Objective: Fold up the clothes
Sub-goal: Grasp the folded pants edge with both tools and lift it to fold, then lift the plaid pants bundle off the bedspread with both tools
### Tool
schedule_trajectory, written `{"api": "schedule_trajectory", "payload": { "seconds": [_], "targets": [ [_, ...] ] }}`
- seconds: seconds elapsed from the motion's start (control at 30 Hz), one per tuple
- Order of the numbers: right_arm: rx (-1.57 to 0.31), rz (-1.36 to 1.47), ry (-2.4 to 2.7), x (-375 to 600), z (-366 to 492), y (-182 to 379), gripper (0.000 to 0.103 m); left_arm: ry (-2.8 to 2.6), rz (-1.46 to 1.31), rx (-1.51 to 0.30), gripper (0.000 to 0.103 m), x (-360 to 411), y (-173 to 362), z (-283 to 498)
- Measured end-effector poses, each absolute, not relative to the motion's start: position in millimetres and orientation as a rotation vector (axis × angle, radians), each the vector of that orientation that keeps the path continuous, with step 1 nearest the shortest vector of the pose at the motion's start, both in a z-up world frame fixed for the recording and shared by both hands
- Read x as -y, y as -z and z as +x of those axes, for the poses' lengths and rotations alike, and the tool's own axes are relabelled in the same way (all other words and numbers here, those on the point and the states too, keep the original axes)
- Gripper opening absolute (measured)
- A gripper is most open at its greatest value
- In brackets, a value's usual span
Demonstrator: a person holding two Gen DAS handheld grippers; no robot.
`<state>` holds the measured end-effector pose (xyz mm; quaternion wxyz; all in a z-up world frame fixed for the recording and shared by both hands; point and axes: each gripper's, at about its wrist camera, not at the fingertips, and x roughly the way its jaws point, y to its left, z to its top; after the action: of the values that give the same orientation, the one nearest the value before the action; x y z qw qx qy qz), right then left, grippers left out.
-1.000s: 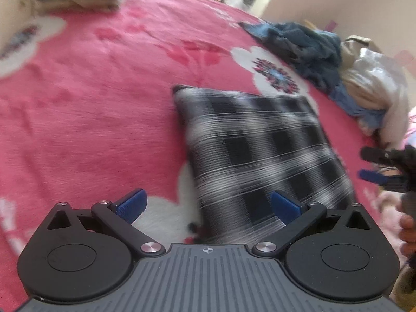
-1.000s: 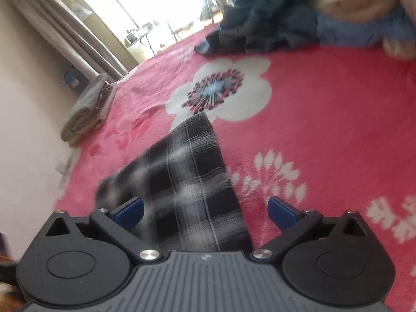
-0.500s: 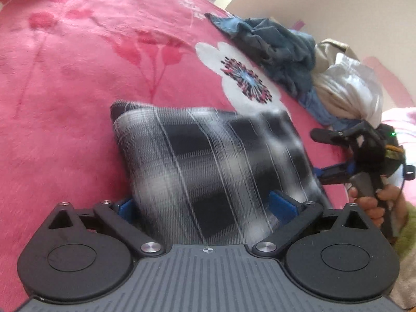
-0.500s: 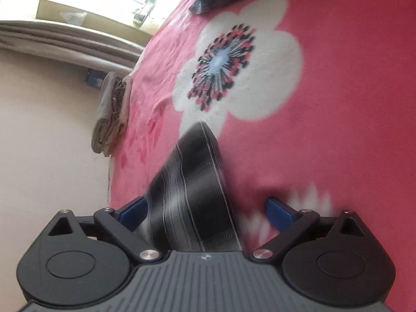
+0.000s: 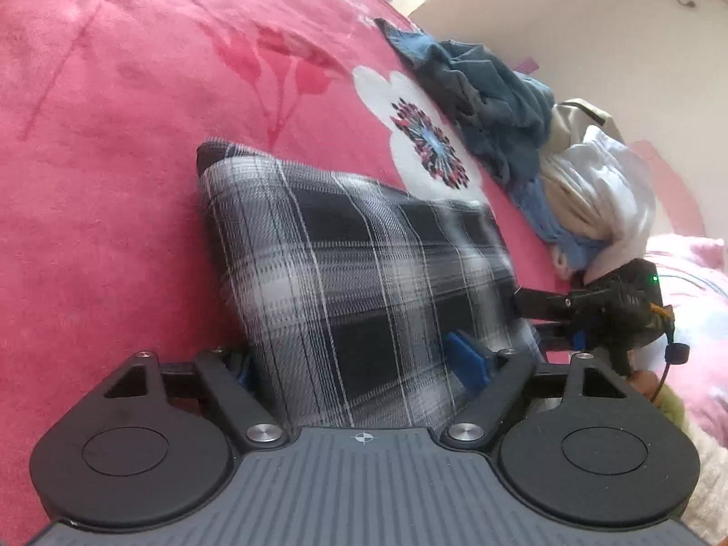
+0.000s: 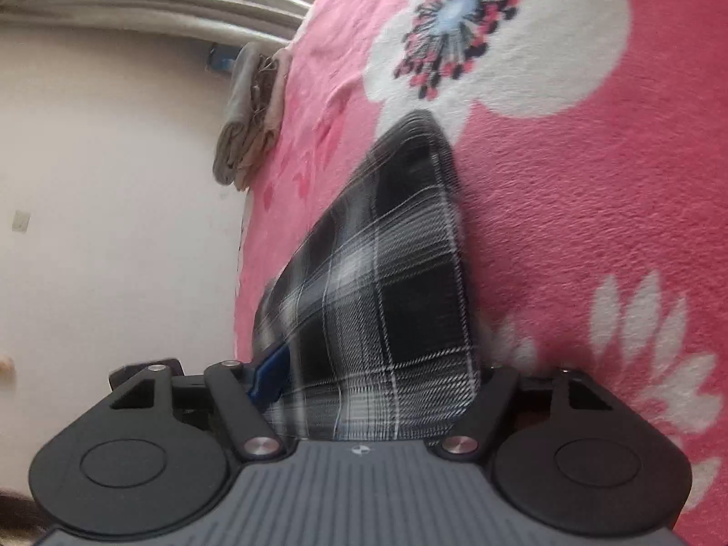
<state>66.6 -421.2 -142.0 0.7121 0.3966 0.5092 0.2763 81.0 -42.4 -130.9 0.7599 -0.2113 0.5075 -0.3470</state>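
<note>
A folded black-and-white plaid garment (image 5: 364, 282) lies on the pink floral blanket (image 5: 113, 182). My left gripper (image 5: 359, 368) is open, its blue pads (image 5: 464, 359) either side of the garment's near edge, with the cloth between them. My right gripper (image 6: 377, 377) is also open around another edge of the same plaid garment (image 6: 382, 282); one blue pad (image 6: 268, 373) shows, the other is hidden by cloth. The right gripper also shows in the left wrist view (image 5: 541, 318) at the garment's right edge.
A heap of unfolded blue, beige and white clothes (image 5: 523, 136) lies at the back right against the wall. A folded grey stack (image 6: 250, 113) sits at the blanket's far edge by the wall. A pink pillow (image 5: 691, 295) lies at the right.
Both grippers have moved forward and down onto the plaid garment, whose edges now sit between their fingers. The right wrist view has tilted and closed in.
</note>
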Motion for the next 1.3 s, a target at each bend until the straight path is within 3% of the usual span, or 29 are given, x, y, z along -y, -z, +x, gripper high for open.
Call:
{"api": "schedule_trajectory", "payload": {
  "seconds": [0.17, 0.37, 0.53, 0.73, 1.1, 1.3],
  "targets": [
    [-1.142, 0.915, -0.671, 429, 49, 147, 0.066, 0.799, -0.523, -1.136, 0.055, 21, 144, 69],
    [-1.096, 0.972, -0.67, 425, 66, 162, 0.048, 0.788, -0.589, -1.132, 0.052, 33, 146, 82],
    [-1.084, 0.91, -0.622, 421, 64, 154, 0.039, 0.741, -0.567, -1.086, 0.034, 33, 144, 71],
    [-1.022, 0.661, -0.507, 394, 50, 111, 0.033, 0.715, -0.342, -0.957, 0.014, 51, 111, 49],
    [-0.846, 0.471, -0.41, 369, -3, 33, 0.031, 0.702, -0.324, -0.781, 0.011, 41, 54, 18],
    [-0.744, 0.438, -0.505, 331, 27, -15, 0.031, 0.622, -0.301, -0.663, 0.011, 2, 4, 23]
  ]
}}
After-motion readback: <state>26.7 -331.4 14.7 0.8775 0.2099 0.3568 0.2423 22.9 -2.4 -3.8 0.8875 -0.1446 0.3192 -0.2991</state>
